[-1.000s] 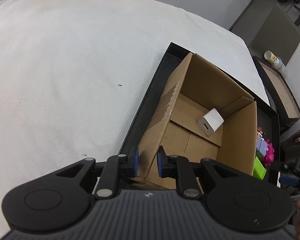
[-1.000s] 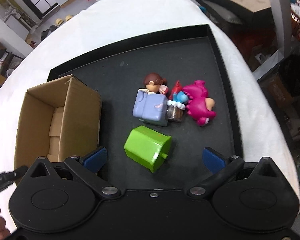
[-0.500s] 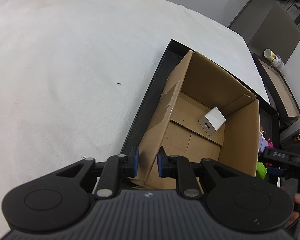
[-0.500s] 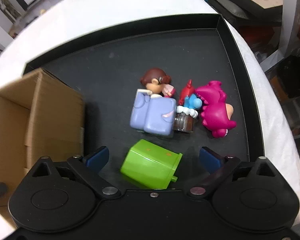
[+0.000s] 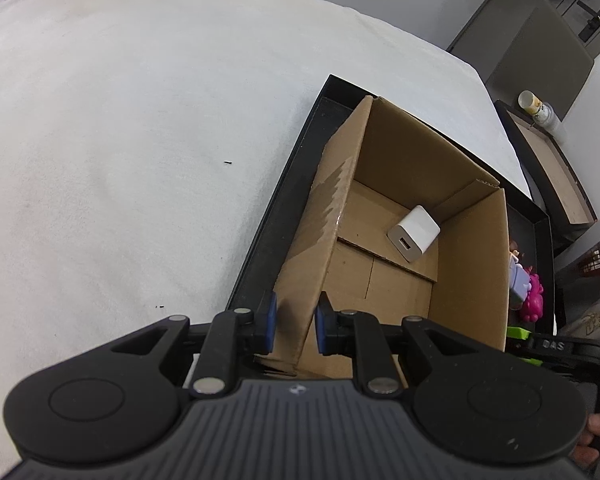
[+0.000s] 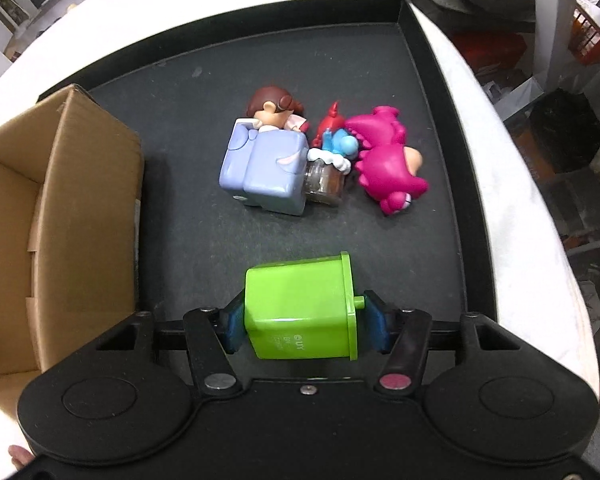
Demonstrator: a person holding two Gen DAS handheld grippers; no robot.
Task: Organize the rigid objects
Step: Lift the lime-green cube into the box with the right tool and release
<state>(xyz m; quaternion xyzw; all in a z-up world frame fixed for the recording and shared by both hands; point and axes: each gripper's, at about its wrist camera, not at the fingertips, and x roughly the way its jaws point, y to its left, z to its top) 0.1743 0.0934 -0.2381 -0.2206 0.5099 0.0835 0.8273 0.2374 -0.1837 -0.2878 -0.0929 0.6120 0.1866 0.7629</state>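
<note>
Left gripper (image 5: 294, 328): clenched on the near wall of the cardboard box (image 5: 468, 264), one blue pad outside, one inside.
Right gripper (image 6: 305, 324): jaws just been closing, now grasping the green block (image 6: 300, 306) lying on its side, pads against both ends, by the look of it.
Cardboard box: standing open at the left end of the black tray (image 6: 432, 64).
White charger (image 5: 414, 233): on the box floor, near the far corner.
Toy figures (image 6: 320, 156): clustered mid-tray, touching, apart from the green block.
Tray: on a white cloth (image 5: 120, 140).
</note>
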